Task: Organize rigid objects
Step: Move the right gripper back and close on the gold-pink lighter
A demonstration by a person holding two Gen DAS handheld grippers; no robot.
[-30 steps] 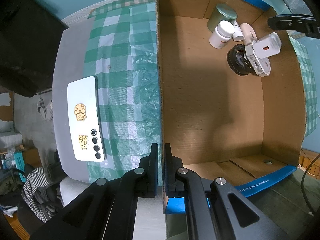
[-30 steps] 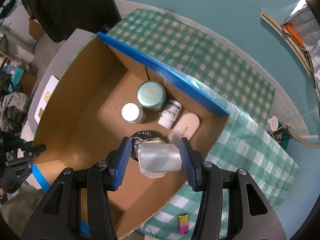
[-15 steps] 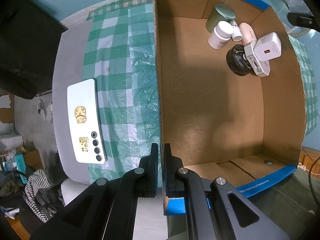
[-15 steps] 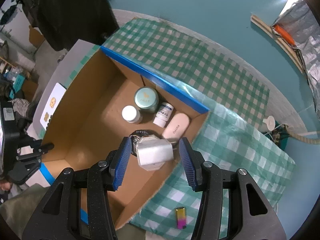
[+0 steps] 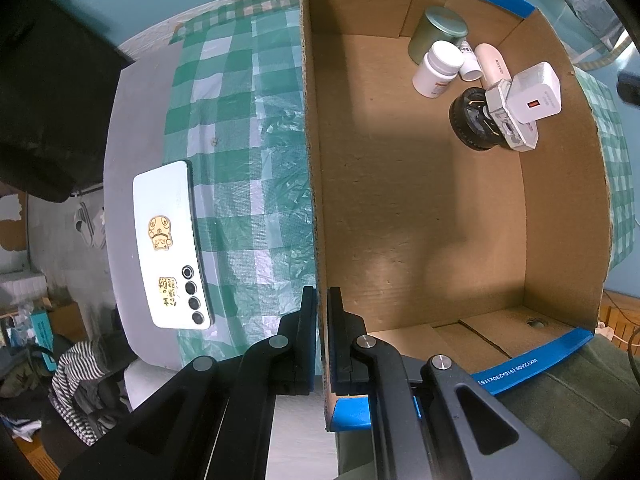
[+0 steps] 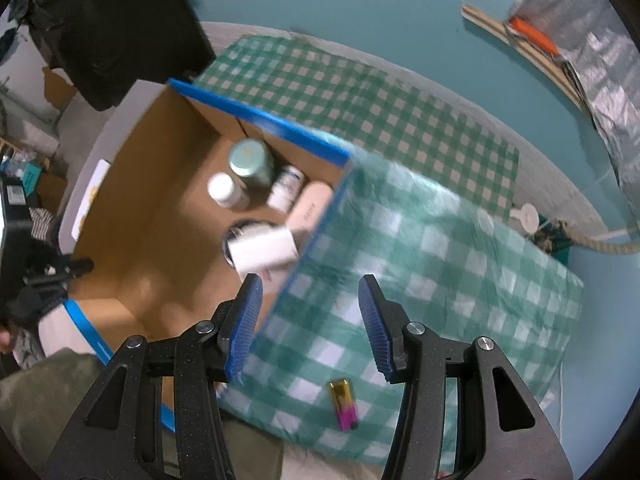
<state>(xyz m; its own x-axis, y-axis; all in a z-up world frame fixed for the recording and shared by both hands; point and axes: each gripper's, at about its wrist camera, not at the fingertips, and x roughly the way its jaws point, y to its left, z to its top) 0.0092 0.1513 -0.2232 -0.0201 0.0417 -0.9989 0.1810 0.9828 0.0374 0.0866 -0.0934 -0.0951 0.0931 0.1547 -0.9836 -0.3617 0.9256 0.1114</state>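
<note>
In the left wrist view, the left gripper (image 5: 322, 340) is clamped tight on the near end of the cardboard box's (image 5: 316, 200) left wall, steadying it. If that pinch slips or tugs, the box could slide on the checked cloth (image 5: 240, 160). The white charger (image 5: 536, 94) sits perched on a grey block in the box's far right corner, and it looks likely to topple against the white bottle (image 5: 438, 66) and green tin (image 5: 440, 34) beside it. A phone (image 5: 170, 244) lies outside the box near the bench's left edge, with that wall between it and the box floor.

In the right wrist view, the right gripper (image 6: 310, 324) hangs half open and empty above the box's right wall. The lighter (image 6: 344, 404) lies on the cloth near the bench's front edge. It is small and flat, so a careless grab could pinch the cloth or push it off.
</note>
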